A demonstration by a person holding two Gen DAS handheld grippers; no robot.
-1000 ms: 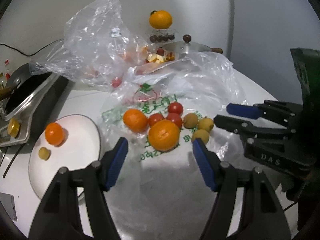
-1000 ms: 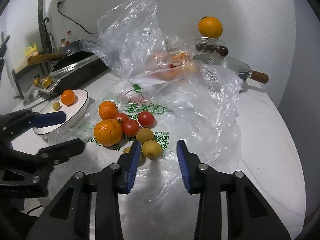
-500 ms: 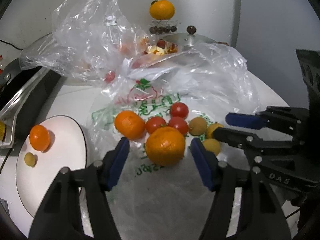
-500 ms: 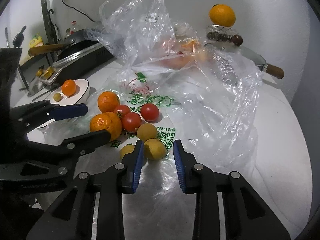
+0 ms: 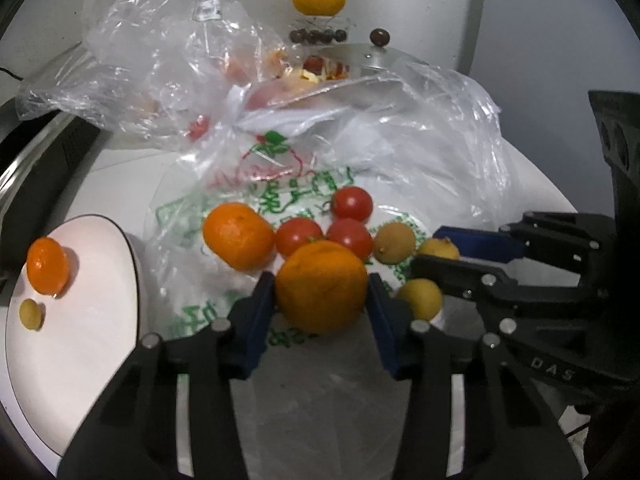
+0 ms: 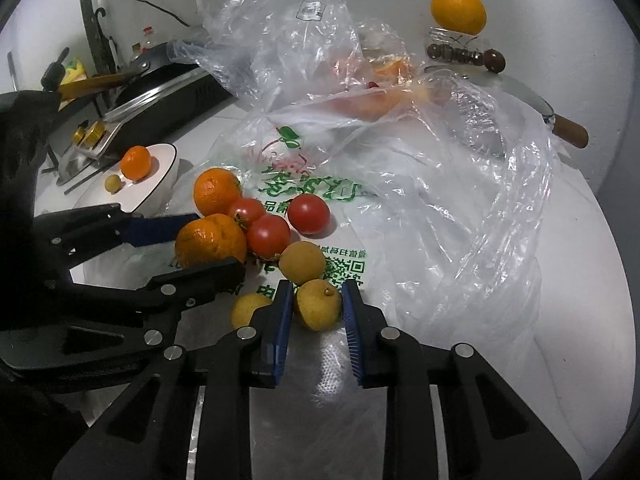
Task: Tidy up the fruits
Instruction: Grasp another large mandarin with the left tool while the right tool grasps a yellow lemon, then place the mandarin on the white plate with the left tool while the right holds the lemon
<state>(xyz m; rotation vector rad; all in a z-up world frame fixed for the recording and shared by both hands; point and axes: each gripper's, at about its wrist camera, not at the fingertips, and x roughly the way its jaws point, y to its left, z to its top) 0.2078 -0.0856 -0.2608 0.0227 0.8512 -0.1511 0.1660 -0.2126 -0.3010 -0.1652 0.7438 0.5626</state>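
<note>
Both claws close on fruit at once

The left claw (image 5: pixel 322 294) has just been closing and now pinches the big orange (image 5: pixel 321 285); the right claw (image 6: pixel 314 300) clenches a small yellow fruit (image 6: pixel 318 304). Both sit on the plastic bag (image 6: pixel 420 208). The white plate (image 5: pixel 80 320) lies just left of the left claw, nearer that hand.

I am working in a home kitchen. A gas stove (image 6: pixel 160 96) with brass knobs (image 6: pixel 90 134) stands at my left, a dark pan (image 6: pixel 152 66) on it, bottles (image 6: pixel 146 38) behind. A lidded pot with a wooden handle (image 6: pixel 570 132) sits on the white counter (image 6: pixel 580 260), beside fruit on shopping bags (image 6: pixel 400 168) and a white plate (image 6: pixel 152 184).
</note>
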